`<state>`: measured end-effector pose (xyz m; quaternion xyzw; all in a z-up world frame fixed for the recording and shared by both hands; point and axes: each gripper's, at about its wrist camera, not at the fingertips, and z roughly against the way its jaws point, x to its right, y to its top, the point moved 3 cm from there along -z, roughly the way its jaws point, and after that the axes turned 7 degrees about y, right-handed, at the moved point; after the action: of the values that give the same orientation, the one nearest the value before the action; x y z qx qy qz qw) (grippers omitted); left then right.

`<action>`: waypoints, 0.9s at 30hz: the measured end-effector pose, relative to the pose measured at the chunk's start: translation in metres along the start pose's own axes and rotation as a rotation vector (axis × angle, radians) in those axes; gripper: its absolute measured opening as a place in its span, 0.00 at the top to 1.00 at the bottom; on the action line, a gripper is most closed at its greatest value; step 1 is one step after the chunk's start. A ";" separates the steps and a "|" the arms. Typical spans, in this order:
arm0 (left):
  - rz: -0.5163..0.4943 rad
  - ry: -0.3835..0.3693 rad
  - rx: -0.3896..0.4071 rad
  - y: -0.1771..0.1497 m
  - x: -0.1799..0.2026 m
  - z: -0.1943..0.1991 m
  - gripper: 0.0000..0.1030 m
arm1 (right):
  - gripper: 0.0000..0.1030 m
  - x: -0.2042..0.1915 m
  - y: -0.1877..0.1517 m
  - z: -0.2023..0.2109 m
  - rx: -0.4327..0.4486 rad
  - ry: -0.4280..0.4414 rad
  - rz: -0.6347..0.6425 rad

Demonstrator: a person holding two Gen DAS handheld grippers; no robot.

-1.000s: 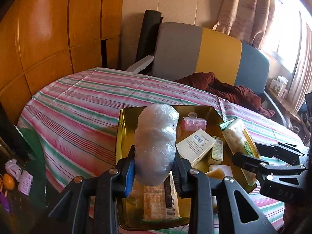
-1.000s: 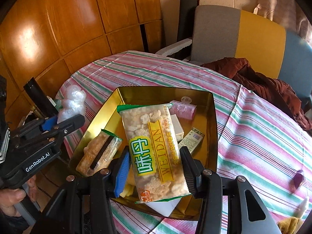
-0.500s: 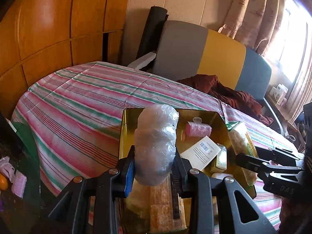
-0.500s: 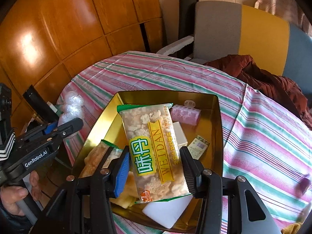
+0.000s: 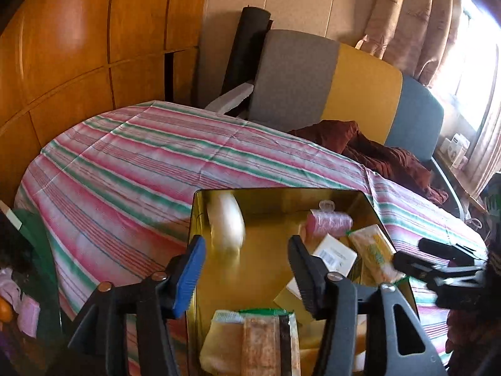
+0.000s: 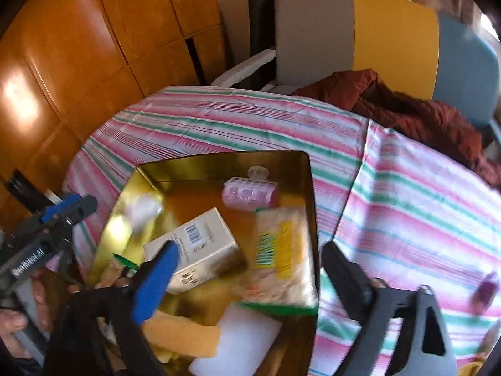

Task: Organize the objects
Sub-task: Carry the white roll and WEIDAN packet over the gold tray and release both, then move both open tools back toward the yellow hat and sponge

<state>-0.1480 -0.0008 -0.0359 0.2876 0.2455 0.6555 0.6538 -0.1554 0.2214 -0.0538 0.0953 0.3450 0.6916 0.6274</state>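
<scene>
Drop step: both tongs' jaws opening, nothing pinched. Plastic bundle [image 5: 226, 225] falls ahead of left gripper [image 5: 245, 271]; snack bag [image 6: 281, 257] lies between right gripper [image 6: 250, 277] jaws, inside gold tin [image 6: 308, 206]. Next: retreat, pick another stray item.

The cloth [image 5: 131, 163] on the bench has stripes of pink, green and white. The tin tray [image 6: 308, 194] is shiny gold inside. In it are a pink roller [image 6: 249, 192], a white box [image 6: 200, 244] with a black bar code, a clear snack bag [image 6: 281, 257] with yellow and green on it and pale puffs inside, a white bundle [image 5: 227, 224], an orange sponge [image 6: 184, 333] and a white block [image 6: 238, 344]. Another snack pack [image 5: 250, 343] is brown and pale yellow with a green edge. The left gripper [image 5: 247, 269] is black with one blue pad, and so is the right gripper [image 6: 250, 277]. The wall panels [image 5: 78, 47] are orange-brown wood. The chair [image 5: 344, 84] is grey, yellow and blue. The crumpled cloth [image 6: 407, 106] on it is dark red.
</scene>
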 end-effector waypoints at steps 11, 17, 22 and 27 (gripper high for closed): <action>0.018 -0.063 0.034 -0.024 0.001 0.029 0.33 | 0.00 0.005 -0.044 0.022 -0.114 0.000 -0.019; -0.015 -0.090 0.084 -0.026 0.011 0.054 0.29 | 0.00 0.019 -0.073 0.043 -0.116 -0.094 -0.001; -0.073 -0.104 0.101 -0.032 0.031 0.071 0.27 | 0.00 0.041 -0.095 0.060 -0.114 -0.177 -0.044; -0.145 -0.110 0.119 -0.038 0.055 0.082 0.21 | 0.00 0.069 -0.119 0.077 -0.092 -0.202 -0.125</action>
<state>-0.0623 0.0504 -0.0006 0.3430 0.2678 0.5741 0.6936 -0.0303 0.3102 -0.0882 0.1136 0.2532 0.6532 0.7045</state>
